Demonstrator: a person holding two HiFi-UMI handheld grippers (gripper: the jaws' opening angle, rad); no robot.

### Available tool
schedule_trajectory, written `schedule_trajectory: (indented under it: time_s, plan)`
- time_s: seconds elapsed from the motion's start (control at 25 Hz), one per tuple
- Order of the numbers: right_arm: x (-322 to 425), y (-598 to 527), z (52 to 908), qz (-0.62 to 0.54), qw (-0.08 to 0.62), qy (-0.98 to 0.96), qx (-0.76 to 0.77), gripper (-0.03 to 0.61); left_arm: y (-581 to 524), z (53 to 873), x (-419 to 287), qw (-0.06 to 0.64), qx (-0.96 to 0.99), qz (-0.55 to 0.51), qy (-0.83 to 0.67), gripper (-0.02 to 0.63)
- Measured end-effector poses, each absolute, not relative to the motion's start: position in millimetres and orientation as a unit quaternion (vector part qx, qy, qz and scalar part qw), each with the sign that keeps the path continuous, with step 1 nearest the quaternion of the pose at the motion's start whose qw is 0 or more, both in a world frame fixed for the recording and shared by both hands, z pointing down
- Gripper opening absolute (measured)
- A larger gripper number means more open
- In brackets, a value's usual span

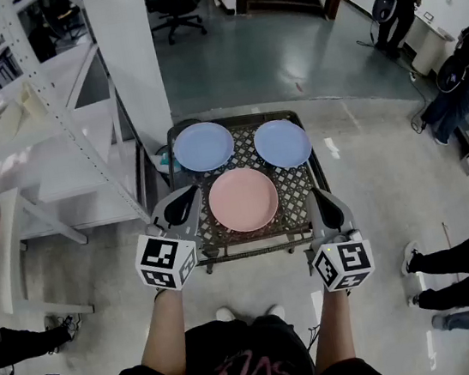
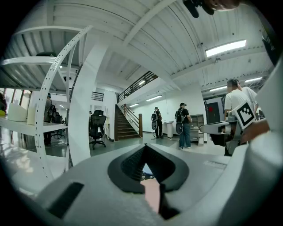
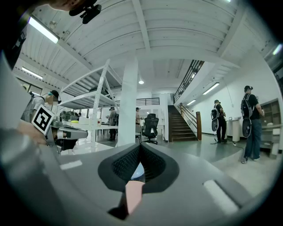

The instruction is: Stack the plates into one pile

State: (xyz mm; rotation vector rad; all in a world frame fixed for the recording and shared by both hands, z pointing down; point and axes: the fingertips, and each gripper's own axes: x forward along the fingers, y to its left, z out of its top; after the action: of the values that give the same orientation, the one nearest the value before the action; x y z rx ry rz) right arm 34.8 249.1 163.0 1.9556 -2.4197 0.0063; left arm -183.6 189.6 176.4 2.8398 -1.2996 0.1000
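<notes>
Pink plate (image 1: 243,198) near table (image 1: 299,184) front edge.

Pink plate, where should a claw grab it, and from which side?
Probably its near rim, coming in low from the near edge of the table: the pink plate lies flat, so only the rim offers a hold, and blue plates crowd its far side.

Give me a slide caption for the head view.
A pink plate and two blue plates, not yet stacked, on a mesh table.

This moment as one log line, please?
pink plate, two blue plates: unstacked on table | left hand-held gripper: shut, empty | right hand-held gripper: shut, empty
</notes>
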Motion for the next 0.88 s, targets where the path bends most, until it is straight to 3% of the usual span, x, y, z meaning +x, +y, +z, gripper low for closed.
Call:
schedule_trajectory:
  time_s: [0.88]
  plan:
    - [28.5, 254.6, 164.6, 0.004, 0.015, -0.777, 0.630, 0.011, 193.2, 190.7, -189.2, 0.037, 0.912, 0.026, -0.408, -0.002]
